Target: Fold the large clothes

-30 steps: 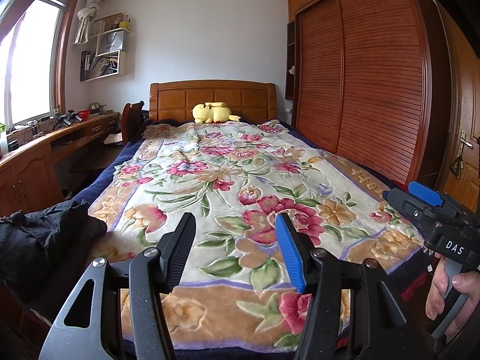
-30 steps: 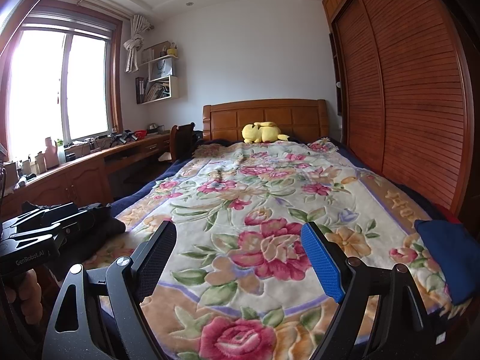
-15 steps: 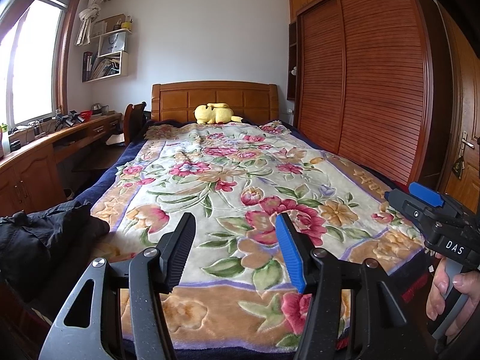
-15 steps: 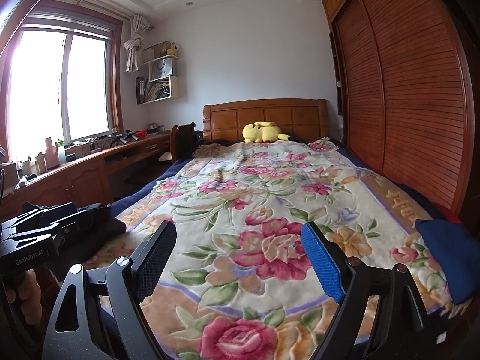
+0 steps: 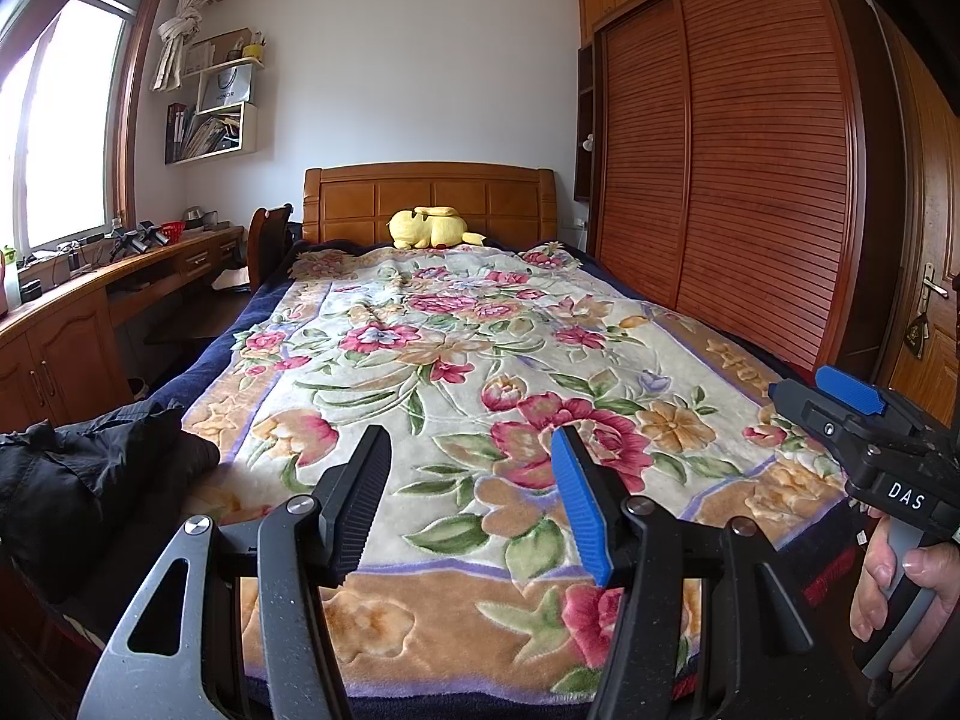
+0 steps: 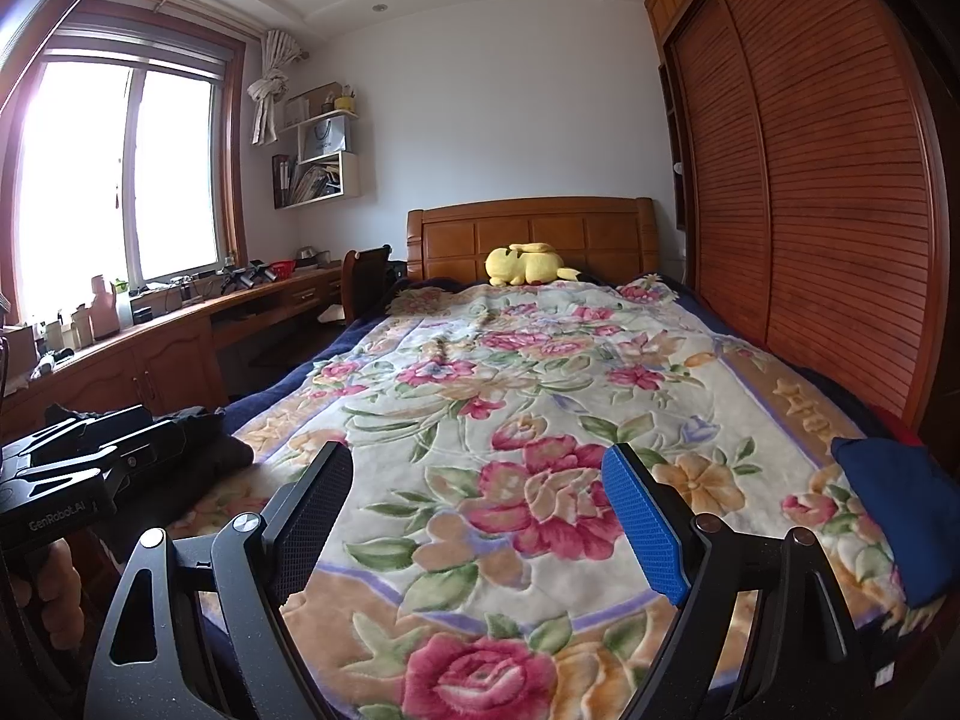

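Black clothes (image 5: 90, 480) heaped at floral blanket's (image 5: 480, 372) left edge.

You face a bed (image 5: 456, 372) under a floral blanket (image 6: 540, 420), its wooden headboard (image 5: 429, 195) against a white wall (image 5: 420, 60). On your left, daylight pours through a window (image 6: 120, 174) above a long wooden desk (image 6: 180, 336), shelves (image 6: 318, 162) beyond it. On your right stands a slatted wardrobe (image 5: 750, 150).

Both black two-finger grippers, left (image 5: 468, 450) and right (image 6: 477, 468), just hover side by side, jaws wide apart, nothing gripped.
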A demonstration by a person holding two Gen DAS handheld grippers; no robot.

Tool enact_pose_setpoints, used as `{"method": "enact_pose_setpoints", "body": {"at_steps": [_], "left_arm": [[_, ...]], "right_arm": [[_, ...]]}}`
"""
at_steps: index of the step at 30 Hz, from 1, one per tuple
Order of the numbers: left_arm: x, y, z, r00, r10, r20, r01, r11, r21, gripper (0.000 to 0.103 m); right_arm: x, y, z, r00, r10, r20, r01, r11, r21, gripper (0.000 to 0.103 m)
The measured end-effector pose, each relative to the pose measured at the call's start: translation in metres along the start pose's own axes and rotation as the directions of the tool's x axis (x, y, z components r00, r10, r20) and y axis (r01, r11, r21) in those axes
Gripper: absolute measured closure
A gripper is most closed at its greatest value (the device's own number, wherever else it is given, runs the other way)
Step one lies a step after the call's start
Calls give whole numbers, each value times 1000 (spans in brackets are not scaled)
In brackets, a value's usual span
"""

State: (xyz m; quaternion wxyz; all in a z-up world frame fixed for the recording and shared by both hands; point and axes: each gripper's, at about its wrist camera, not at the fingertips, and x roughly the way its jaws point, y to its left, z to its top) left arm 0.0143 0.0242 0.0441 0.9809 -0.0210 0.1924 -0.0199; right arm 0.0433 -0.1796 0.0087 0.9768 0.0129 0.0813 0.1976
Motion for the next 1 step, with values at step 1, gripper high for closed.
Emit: {"method": "enact_pose_setpoints", "body": {"at_steps": [1], "left_arm": [[1,-1,0,1000,0,0,0,1000,1,46]], "right_arm": [[0,0,0,1000,0,0,0,1000,1,17]]}}
